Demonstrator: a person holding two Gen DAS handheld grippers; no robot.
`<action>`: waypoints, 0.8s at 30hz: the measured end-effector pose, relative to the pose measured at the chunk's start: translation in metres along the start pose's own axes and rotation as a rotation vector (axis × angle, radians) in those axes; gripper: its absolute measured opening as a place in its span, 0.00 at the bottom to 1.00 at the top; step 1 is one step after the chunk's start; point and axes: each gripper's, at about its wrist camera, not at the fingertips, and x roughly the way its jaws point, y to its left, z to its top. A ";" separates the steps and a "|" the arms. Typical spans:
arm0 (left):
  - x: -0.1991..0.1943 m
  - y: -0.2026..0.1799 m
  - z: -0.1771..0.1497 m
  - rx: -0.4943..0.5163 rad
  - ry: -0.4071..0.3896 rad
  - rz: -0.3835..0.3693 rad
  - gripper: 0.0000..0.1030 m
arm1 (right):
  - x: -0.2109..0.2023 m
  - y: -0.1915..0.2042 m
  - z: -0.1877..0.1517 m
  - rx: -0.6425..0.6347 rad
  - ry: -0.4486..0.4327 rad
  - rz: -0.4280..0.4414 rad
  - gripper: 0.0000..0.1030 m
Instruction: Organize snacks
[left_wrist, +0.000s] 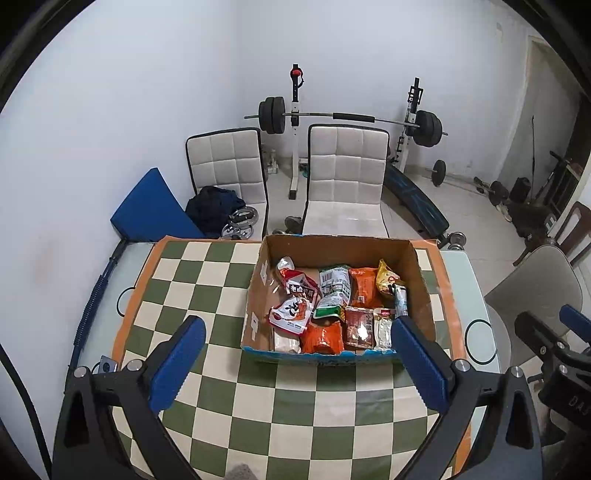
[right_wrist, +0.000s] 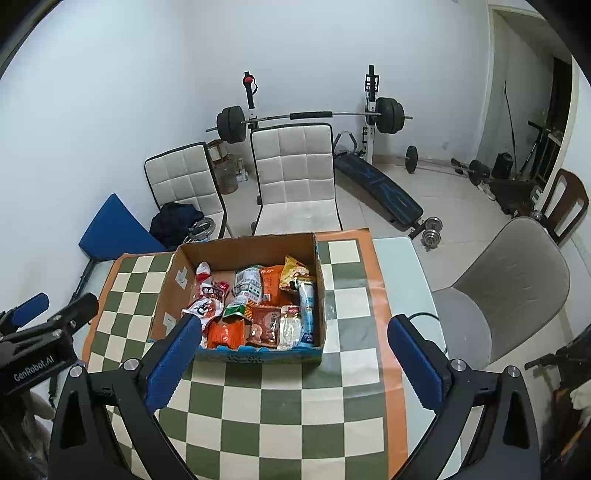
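2 blue-padded grippers — left gripper (left_wrist: 297, 341), right gripper (right_wrist: 295, 338) — gape wide, empty; next: reach brown cardboard box (left_wrist: 419, 273) of snack packets (left_wrist: 325, 336).

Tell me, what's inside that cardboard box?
The cardboard box holds loose snack packets, mostly red, orange and green, piled over each other. Whatever lies beneath them is hidden.

The black housing of the left gripper (right_wrist: 35, 363), seen from the right wrist camera, carries white lettering reading "GenRobot.AI". On the black body of the right gripper (left_wrist: 570, 400), the letters "DA" show at the frame edge. Print on the snack packets in the brown cardboard box (right_wrist: 236, 254) is too small to read.
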 end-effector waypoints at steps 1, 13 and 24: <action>0.000 0.000 0.000 0.002 0.002 -0.001 1.00 | 0.001 0.000 0.001 -0.002 -0.001 0.000 1.00; 0.003 -0.008 0.003 0.014 -0.008 0.003 1.00 | 0.007 0.001 0.003 -0.009 0.000 -0.007 1.00; 0.005 -0.002 0.002 0.001 -0.002 0.006 1.00 | 0.014 0.001 0.002 -0.010 0.007 -0.003 1.00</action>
